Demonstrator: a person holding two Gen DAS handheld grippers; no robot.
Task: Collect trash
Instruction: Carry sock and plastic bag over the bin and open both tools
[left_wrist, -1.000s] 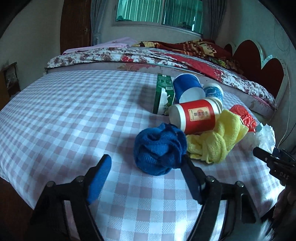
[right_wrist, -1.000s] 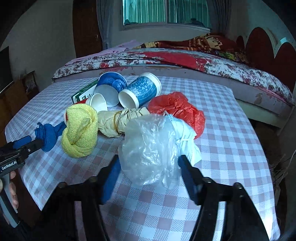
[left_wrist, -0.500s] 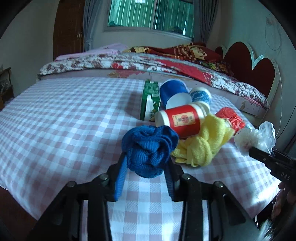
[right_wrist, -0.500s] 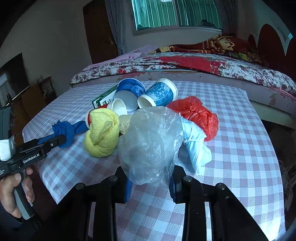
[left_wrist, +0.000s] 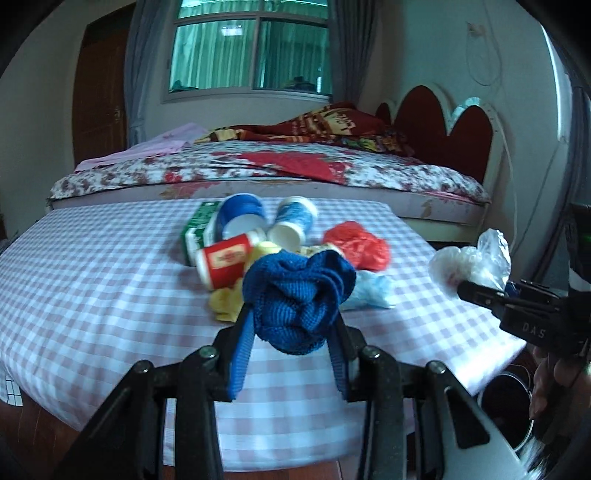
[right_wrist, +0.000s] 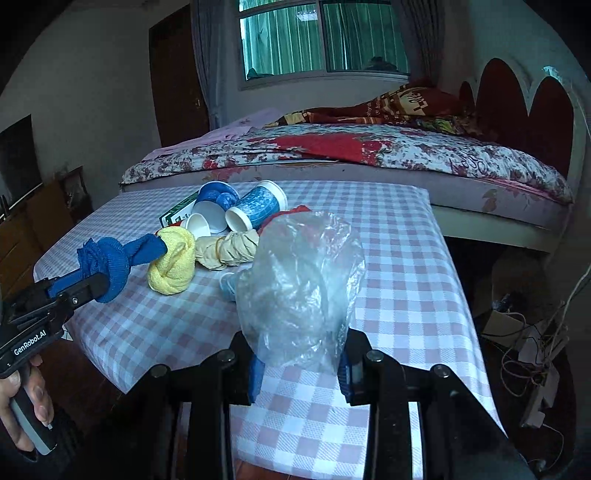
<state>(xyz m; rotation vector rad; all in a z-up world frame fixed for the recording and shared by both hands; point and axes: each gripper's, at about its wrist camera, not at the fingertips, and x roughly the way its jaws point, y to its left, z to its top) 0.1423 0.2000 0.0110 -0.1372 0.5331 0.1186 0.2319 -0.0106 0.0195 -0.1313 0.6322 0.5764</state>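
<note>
My left gripper (left_wrist: 291, 332) is shut on a knotted blue cloth (left_wrist: 297, 301) and holds it above the checked table (left_wrist: 92, 280). It also shows in the right wrist view (right_wrist: 107, 264). My right gripper (right_wrist: 301, 354) is shut on a crumpled clear plastic bag (right_wrist: 301, 284), lifted off the table; the bag shows at the right of the left wrist view (left_wrist: 469, 262). On the table lie a red cup (left_wrist: 225, 260), blue cups (left_wrist: 242, 218), a green carton (left_wrist: 195, 230), a yellow cloth (right_wrist: 173, 262), a beige cloth (right_wrist: 229, 249) and a red bag (left_wrist: 356, 245).
A bed with a floral cover (right_wrist: 369, 151) stands behind the table. A metal bucket (left_wrist: 506, 402) sits on the floor at the table's right corner. Cables and a box (right_wrist: 517, 325) lie on the floor to the right. A light blue bag (left_wrist: 369, 291) lies near the table's edge.
Both grippers closed on their items, then lifted and drew back from the table: the left with the blue cloth, the right with the clear bag.
</note>
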